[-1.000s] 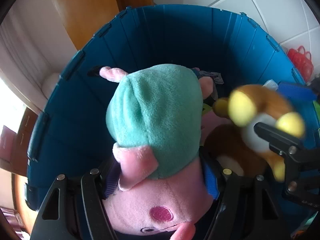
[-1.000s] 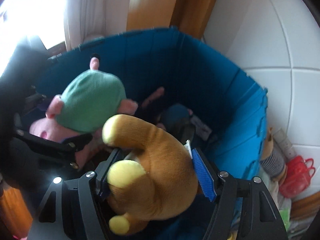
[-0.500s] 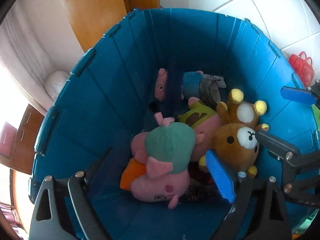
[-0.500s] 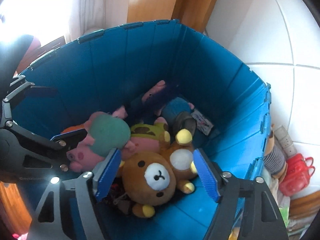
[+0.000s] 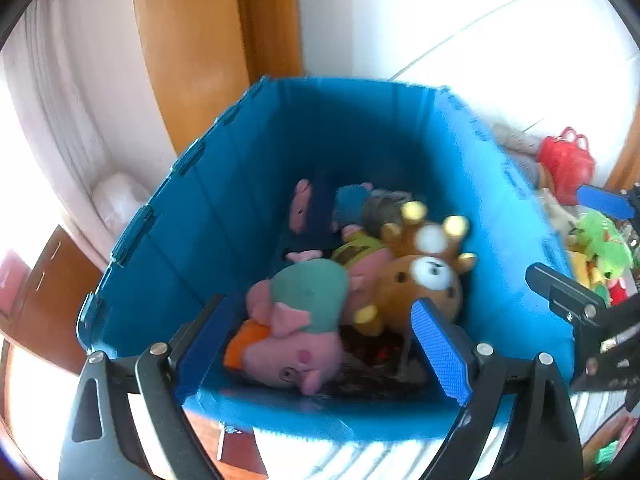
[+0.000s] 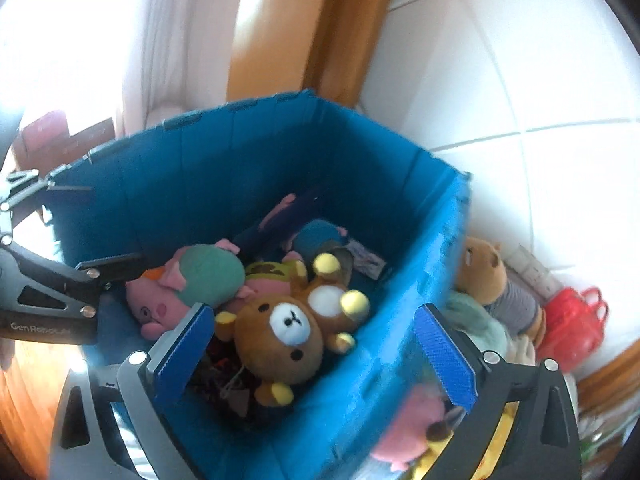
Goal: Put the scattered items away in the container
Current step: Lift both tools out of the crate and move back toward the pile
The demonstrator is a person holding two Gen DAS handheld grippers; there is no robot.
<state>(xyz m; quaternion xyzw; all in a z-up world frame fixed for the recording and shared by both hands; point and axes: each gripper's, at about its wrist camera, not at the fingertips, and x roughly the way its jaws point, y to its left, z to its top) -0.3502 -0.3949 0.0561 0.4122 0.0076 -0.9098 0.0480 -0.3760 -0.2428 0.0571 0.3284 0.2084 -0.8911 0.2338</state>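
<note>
A deep blue bin holds several plush toys. A pink pig in a green dress lies at the near left of the bin floor. A brown bear lies beside it. More plush lies further back. My left gripper is open and empty above the bin's near rim. My right gripper is open and empty above the bin's right side. Each gripper shows at the edge of the other's view.
Loose plush lies on the floor right of the bin: a brown striped animal, a pink toy, a green toy. A red plastic basket stands by them. A wooden door frame and white tiled wall are behind.
One second ago each gripper held a toy over the bin. Both opened, and the pig and the bear dropped into the bin. Both grippers have since pulled up and back.
</note>
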